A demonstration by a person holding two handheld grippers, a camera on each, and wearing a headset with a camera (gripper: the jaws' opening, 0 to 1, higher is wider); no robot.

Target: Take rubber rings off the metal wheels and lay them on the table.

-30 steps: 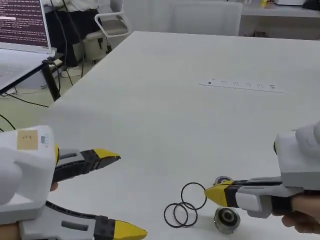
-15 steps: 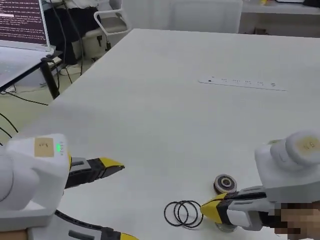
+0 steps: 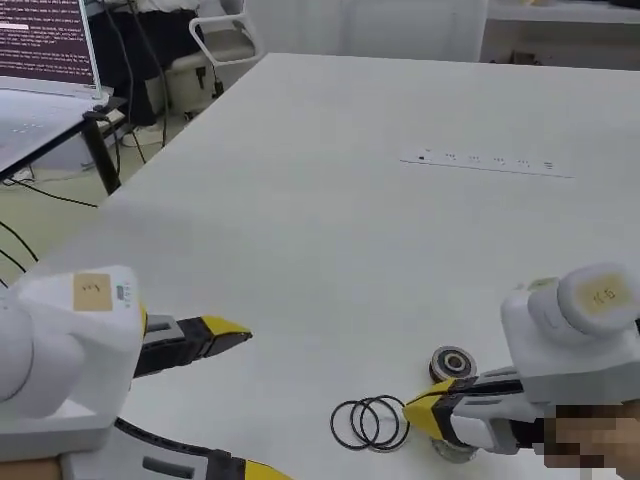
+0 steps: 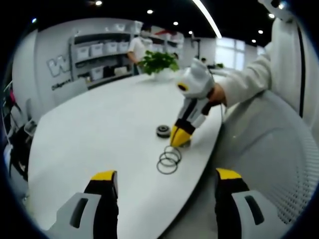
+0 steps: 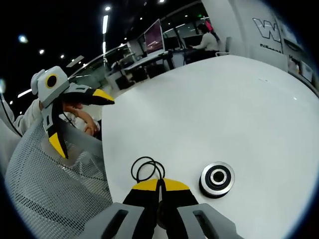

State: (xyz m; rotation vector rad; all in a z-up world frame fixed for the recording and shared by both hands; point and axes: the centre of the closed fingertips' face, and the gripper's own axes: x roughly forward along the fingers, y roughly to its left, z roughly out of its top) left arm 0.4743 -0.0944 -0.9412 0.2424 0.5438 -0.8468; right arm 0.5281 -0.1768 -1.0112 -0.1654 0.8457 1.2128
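Three black rubber rings (image 3: pixel 370 422) lie overlapping on the white table (image 3: pixel 330 200), also seen as rings (image 5: pixel 147 169) and rings (image 4: pixel 168 162). One metal wheel (image 3: pixel 452 363) lies flat just beyond them, shown as wheel (image 5: pixel 217 178) and wheel (image 4: pixel 162 131). My right gripper (image 3: pixel 420 415) is shut, its yellow tips (image 5: pixel 159 186) right beside the rings. A second wheel (image 3: pixel 455 452) is mostly hidden under it. My left gripper (image 3: pixel 250 400) is open wide at the lower left, its jaws (image 4: pixel 167 184) apart and empty, well short of the rings.
A flat white power strip (image 3: pixel 485 162) lies further back on the table. A monitor (image 3: pixel 45 45), a desk and a chair (image 3: pixel 225 45) stand beyond the table's left edge. The rings and wheels sit close to the near edge.
The third ring, lying slightly apart beside the right gripper's tip, now rests overlapping the other two. The right gripper has dropped toward the near edge, covering the nearer wheel.
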